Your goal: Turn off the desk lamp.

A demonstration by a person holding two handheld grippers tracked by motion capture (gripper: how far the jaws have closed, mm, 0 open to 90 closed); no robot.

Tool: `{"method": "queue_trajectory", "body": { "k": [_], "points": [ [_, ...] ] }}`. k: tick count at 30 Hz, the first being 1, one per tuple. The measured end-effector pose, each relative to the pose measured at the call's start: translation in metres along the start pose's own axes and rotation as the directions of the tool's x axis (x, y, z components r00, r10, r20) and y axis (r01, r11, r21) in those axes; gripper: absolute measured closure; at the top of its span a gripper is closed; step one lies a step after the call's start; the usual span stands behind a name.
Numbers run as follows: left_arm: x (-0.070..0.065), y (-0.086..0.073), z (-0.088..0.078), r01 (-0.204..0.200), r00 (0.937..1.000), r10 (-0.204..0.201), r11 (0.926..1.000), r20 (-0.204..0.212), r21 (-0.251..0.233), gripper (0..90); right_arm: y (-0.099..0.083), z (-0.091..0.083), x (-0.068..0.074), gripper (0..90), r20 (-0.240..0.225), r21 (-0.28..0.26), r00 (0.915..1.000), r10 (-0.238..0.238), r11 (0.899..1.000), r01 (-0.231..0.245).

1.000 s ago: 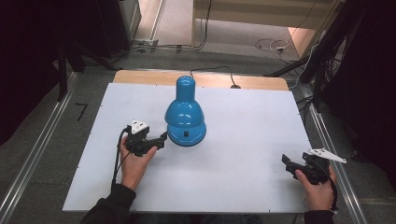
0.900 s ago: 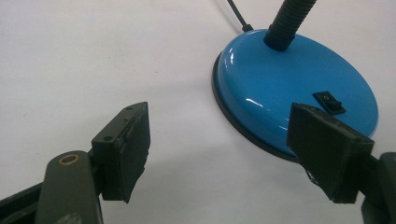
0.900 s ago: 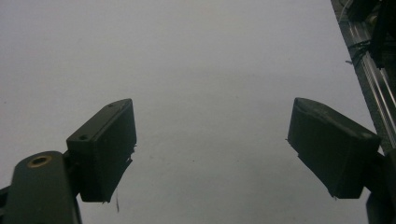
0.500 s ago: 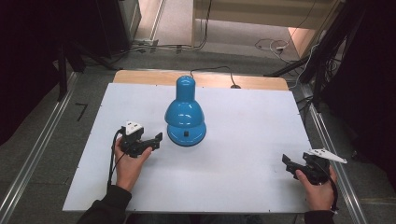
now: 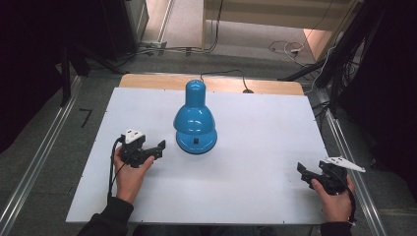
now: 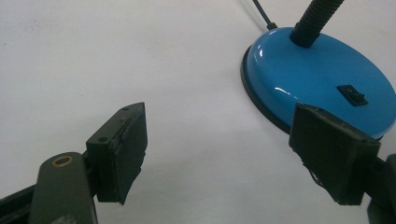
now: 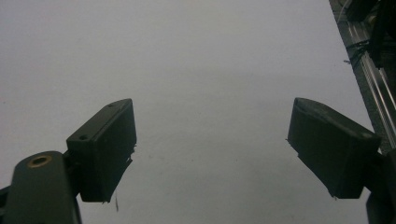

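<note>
A blue desk lamp stands in the middle of the white table, its shade bent down over its round base. The base carries a small black rocker switch and a black flexible neck. My left gripper is open, a short way left of the base, jaws pointing toward it with nothing between them. My right gripper rests open near the table's front right corner, over bare table.
The lamp's black cord runs off the back over a wooden strip. Metal rails flank the table on both sides. Cables lie on the floor behind.
My left gripper has drawn back to the left, away from the lamp base it was close to. The right gripper and the lamp have stayed put.
</note>
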State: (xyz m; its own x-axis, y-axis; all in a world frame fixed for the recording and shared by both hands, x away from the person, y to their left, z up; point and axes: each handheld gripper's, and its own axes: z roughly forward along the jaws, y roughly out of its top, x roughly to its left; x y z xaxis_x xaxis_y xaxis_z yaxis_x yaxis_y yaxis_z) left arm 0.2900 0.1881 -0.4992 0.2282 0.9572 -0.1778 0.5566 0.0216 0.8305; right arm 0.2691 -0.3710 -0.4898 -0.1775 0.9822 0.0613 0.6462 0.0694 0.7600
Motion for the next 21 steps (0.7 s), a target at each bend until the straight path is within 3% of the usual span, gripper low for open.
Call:
{"method": "queue_trajectory", "body": {
  "k": [21],
  "points": [
    [0.014, -0.007, -0.017, 0.021, 0.9994, -0.021, 0.9998, -0.029, 0.003, 19.2, 0.000, -0.002, -0.001, 14.1, 0.005, -0.003, 0.9999, 0.010, 1.000, -0.010]
  ]
}}
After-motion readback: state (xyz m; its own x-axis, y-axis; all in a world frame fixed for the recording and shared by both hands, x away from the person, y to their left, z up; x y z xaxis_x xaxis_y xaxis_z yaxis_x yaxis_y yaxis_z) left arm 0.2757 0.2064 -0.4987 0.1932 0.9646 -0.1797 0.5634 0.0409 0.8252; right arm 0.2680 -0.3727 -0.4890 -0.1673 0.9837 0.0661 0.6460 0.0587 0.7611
